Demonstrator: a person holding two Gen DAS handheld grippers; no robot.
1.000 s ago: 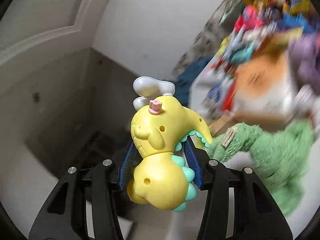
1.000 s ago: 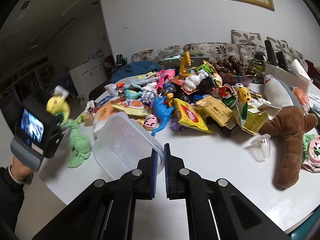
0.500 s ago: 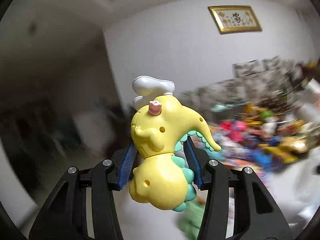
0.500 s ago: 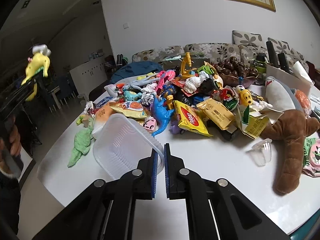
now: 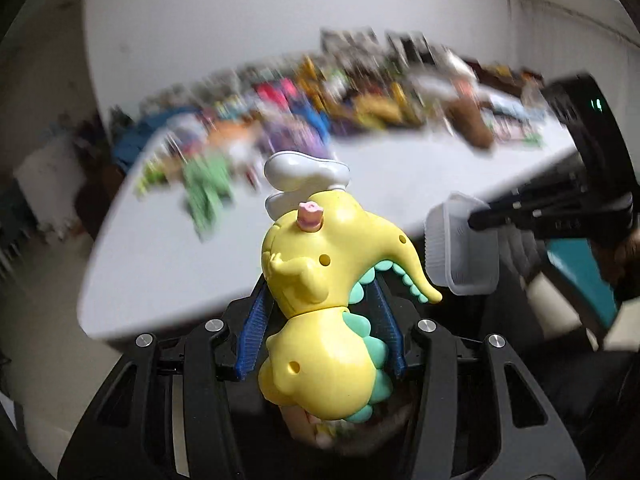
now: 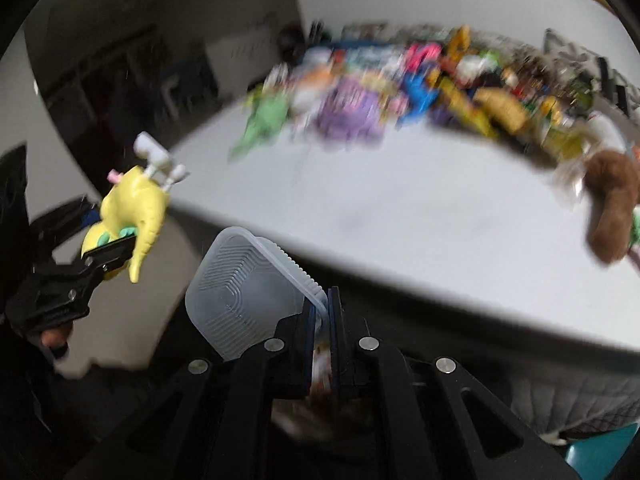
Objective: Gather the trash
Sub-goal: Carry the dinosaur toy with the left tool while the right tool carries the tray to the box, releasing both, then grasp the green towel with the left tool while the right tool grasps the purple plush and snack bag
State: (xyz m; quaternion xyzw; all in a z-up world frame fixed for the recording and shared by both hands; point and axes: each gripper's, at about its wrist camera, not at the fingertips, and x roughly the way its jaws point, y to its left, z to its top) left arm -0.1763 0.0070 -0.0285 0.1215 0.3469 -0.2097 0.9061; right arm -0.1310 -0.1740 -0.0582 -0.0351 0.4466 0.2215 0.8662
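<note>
My left gripper (image 5: 320, 320) is shut on a yellow plastic dinosaur toy (image 5: 328, 312) with green spikes and white wheels, held in the air off the near edge of the white table (image 5: 200, 256). It also shows in the right wrist view (image 6: 132, 216). My right gripper (image 6: 322, 312) is shut on the rim of a clear plastic container (image 6: 244, 292), also held off the table edge; the container shows in the left wrist view (image 5: 460, 252) too. Both views are motion-blurred.
A blurred heap of toys, wrappers and packets (image 6: 420, 84) covers the far half of the white table (image 6: 380, 216). A green plush (image 6: 264, 120) and a brown plush (image 6: 612, 208) lie near its edges. Dark floor and furniture lie to the left.
Both grippers have pulled back from the table and dropped below its edge. The clear container has been lifted off the table. The left gripper has swung round to face the table.
</note>
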